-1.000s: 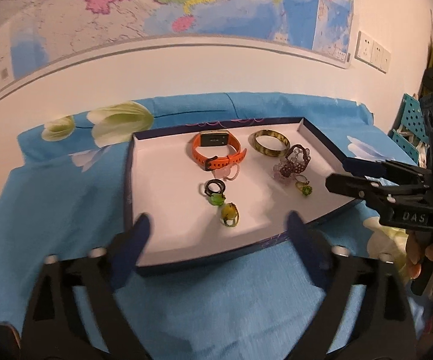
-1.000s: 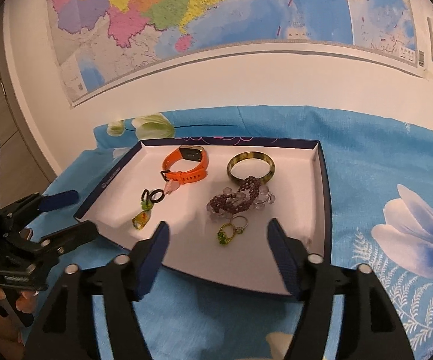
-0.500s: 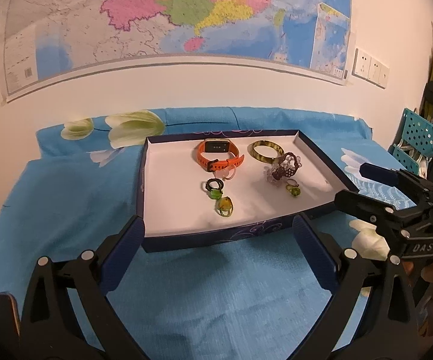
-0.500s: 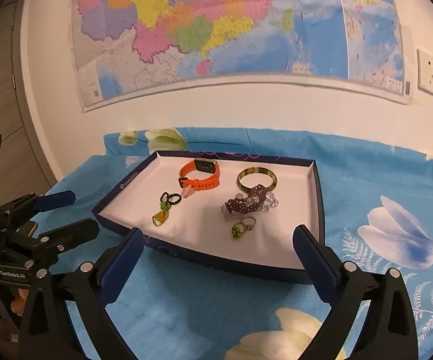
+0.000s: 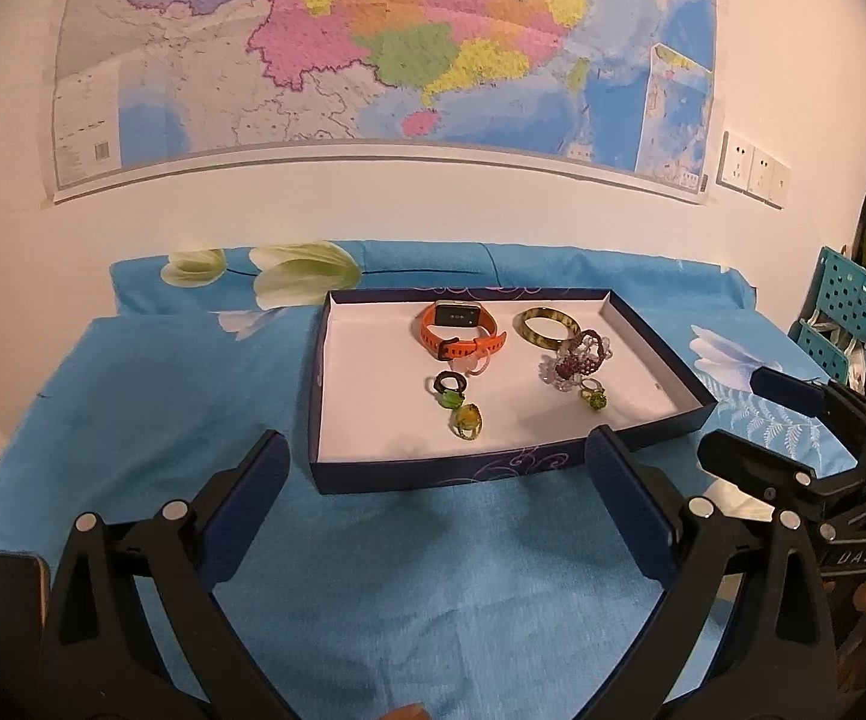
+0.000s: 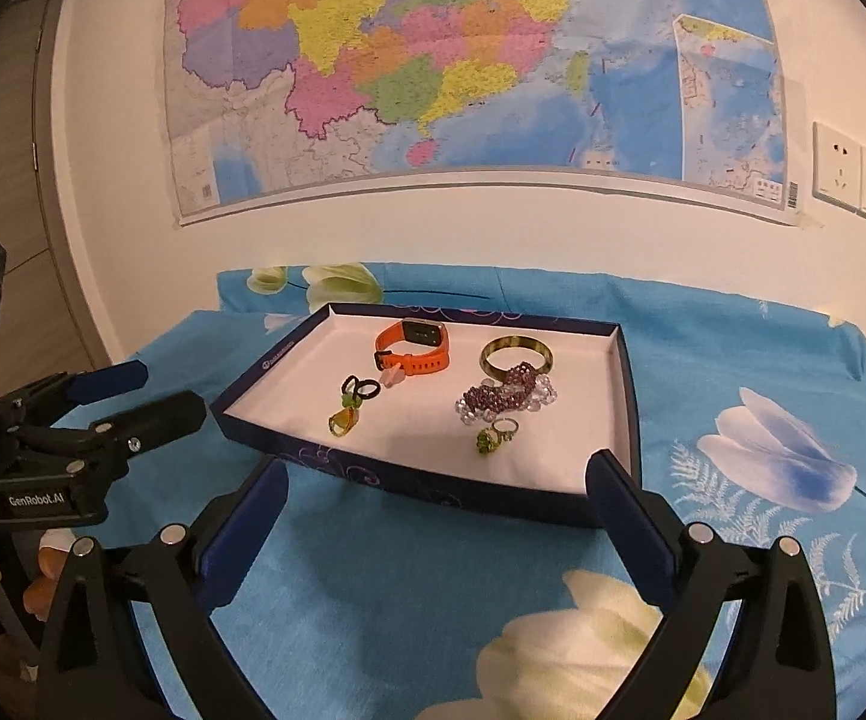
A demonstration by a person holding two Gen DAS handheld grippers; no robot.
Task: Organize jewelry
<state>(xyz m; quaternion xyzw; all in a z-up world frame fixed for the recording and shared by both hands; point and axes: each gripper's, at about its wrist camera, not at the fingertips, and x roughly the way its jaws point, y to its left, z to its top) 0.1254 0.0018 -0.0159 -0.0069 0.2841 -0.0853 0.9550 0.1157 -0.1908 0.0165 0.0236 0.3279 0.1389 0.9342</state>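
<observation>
Both tools, left tool (image 5: 436, 471) and right tool (image 6: 436, 495), gape empty before the jewelry tray (image 5: 433, 474).

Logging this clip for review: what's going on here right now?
A person holds two black grippers, left gripper and right gripper, both open and empty, short of a dark blue shallow tray on a blue floral cloth. In the tray lie an orange watch, a yellow-green bangle, a purple beaded bracelet and several rings. Nothing is being handled.
</observation>
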